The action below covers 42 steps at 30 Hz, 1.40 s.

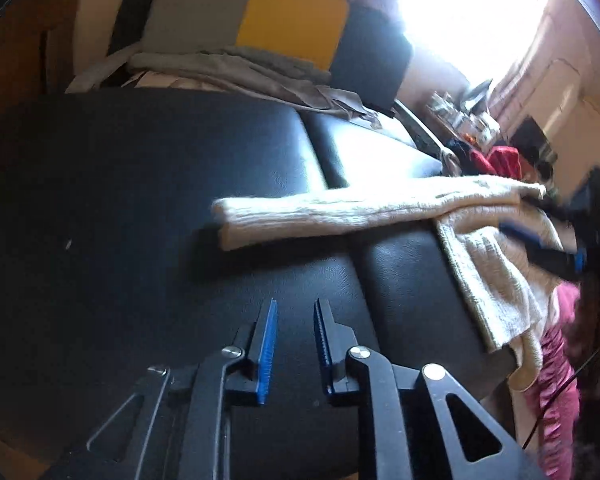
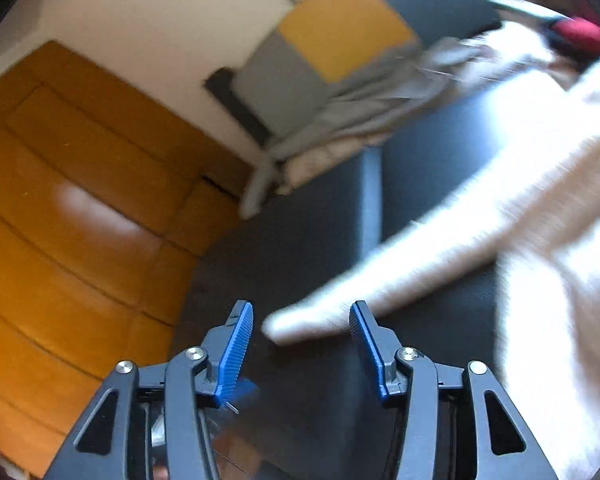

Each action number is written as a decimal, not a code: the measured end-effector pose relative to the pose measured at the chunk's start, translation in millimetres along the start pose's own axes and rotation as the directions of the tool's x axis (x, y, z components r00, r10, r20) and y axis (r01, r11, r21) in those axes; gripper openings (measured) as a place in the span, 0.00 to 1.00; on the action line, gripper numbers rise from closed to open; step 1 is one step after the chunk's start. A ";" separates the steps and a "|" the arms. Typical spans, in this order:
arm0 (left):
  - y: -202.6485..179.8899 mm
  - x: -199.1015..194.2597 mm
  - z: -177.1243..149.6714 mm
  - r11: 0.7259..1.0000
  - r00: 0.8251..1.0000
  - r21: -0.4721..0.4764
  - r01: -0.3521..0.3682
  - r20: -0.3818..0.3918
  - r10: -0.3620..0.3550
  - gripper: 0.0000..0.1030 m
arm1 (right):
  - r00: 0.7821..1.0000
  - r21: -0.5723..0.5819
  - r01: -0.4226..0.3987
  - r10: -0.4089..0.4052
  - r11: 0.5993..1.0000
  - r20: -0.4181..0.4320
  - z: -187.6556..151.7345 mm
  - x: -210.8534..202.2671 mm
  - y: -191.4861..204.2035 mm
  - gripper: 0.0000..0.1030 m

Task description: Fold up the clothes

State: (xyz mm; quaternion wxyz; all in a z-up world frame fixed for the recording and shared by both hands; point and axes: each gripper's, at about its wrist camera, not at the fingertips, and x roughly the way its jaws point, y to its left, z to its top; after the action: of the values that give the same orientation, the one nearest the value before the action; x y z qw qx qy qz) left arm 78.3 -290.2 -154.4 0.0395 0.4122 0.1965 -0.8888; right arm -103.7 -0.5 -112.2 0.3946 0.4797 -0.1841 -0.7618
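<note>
A cream knit sweater (image 1: 496,248) lies on a black leather surface (image 1: 140,184), its body hanging over the right edge and one sleeve (image 1: 320,216) stretched out to the left. My left gripper (image 1: 295,312) is open and empty, hovering over the leather short of the sleeve. My right gripper (image 2: 301,316) is open and empty, with the sleeve's cuff (image 2: 300,324) lying just beyond its fingertips. The right gripper also shows in the left wrist view (image 1: 548,236) over the sweater's body. The right wrist view is blurred by motion.
A grey, yellow and black cushion (image 1: 268,20) and a pile of grey cloth (image 1: 236,72) sit at the far end of the leather surface. Wooden floor (image 2: 68,208) lies to the left. Red and pink clothing (image 1: 556,380) and clutter are at the right.
</note>
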 end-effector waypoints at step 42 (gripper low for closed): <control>-28.2 105.3 48.7 0.868 0.896 0.230 -0.440 0.047 0.442 0.12 | 0.779 -0.285 0.587 -0.624 0.757 -0.054 -51.2 63.7 -58.0 0.93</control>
State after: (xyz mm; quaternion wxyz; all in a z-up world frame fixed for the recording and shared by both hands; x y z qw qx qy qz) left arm -32.3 -273.2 -195.9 0.1918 0.4510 -0.0089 -0.8717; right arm -97.9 -9.1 -212.0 0.1963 0.5134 0.1092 -0.8282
